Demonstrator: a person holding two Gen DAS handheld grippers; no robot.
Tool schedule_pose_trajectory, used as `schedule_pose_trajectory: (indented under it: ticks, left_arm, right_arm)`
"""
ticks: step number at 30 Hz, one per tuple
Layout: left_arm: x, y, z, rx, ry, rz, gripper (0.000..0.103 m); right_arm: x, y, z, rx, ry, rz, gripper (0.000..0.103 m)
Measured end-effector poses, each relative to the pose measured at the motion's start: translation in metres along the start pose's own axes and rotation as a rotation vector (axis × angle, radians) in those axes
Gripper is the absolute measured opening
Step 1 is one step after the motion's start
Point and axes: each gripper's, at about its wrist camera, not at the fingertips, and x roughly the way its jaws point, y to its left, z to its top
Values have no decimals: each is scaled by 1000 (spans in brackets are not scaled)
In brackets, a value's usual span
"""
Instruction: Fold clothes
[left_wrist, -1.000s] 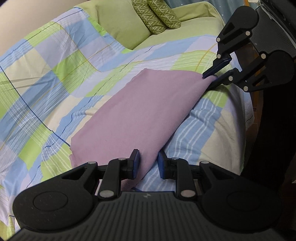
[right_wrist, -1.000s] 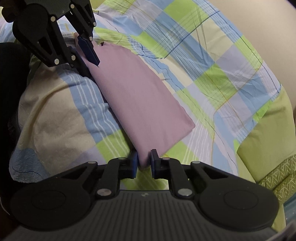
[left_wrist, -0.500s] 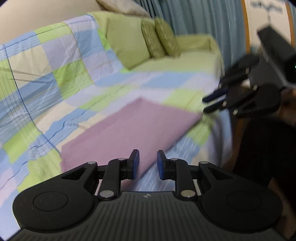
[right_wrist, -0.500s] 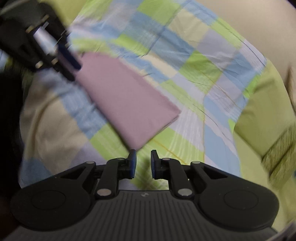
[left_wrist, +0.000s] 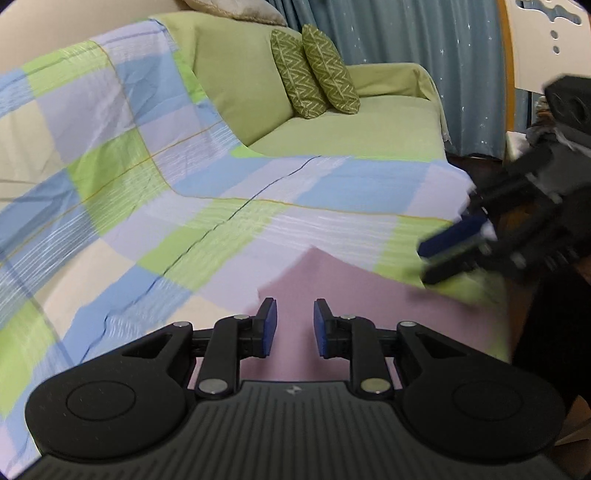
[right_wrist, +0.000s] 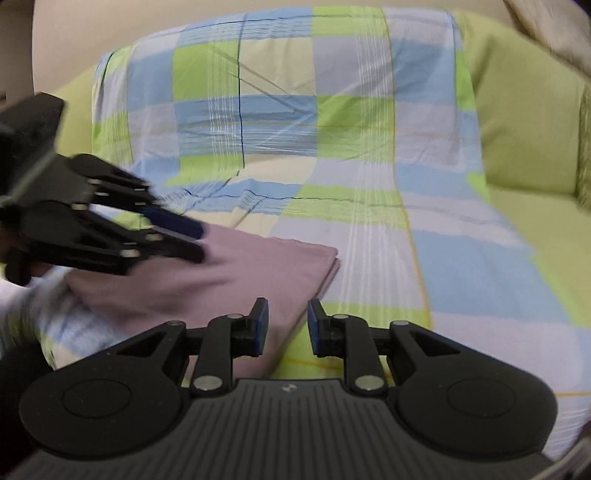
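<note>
A folded pink cloth (left_wrist: 343, 291) lies flat on the checked sheet covering the sofa seat; it also shows in the right wrist view (right_wrist: 236, 277). My left gripper (left_wrist: 294, 326) is open and empty, hovering above the cloth's near part. My right gripper (right_wrist: 284, 326) is open and empty over the cloth's right edge. In the left wrist view the right gripper (left_wrist: 450, 247) shows blurred at the right, above the cloth's far edge. In the right wrist view the left gripper (right_wrist: 184, 240) shows blurred at the left, over the cloth.
A checked blue, green and cream sheet (left_wrist: 129, 177) drapes the green sofa (left_wrist: 351, 129). Two patterned green cushions (left_wrist: 314, 77) lean at the sofa's back corner. Blue curtains (left_wrist: 424, 44) hang behind. The seat's front edge drops off at the right.
Both grippers have let go of the pink cloth and opened. They have lifted and turned to face the sofa back. The cloth now lies flat and folded.
</note>
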Motion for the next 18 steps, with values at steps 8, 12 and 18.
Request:
schedule_pose_trajectory:
  ticks: [8, 12, 18]
  left_arm:
    - [70, 23, 28, 41, 76, -200, 28]
    - [85, 20, 28, 85, 102, -262, 21]
    - [64, 22, 17, 70, 10, -277, 4]
  right_arm:
    - [20, -25, -6, 135, -6, 57, 24]
    - [21, -30, -10, 160, -11, 57, 24]
    - [26, -36, -7, 161, -22, 65, 24]
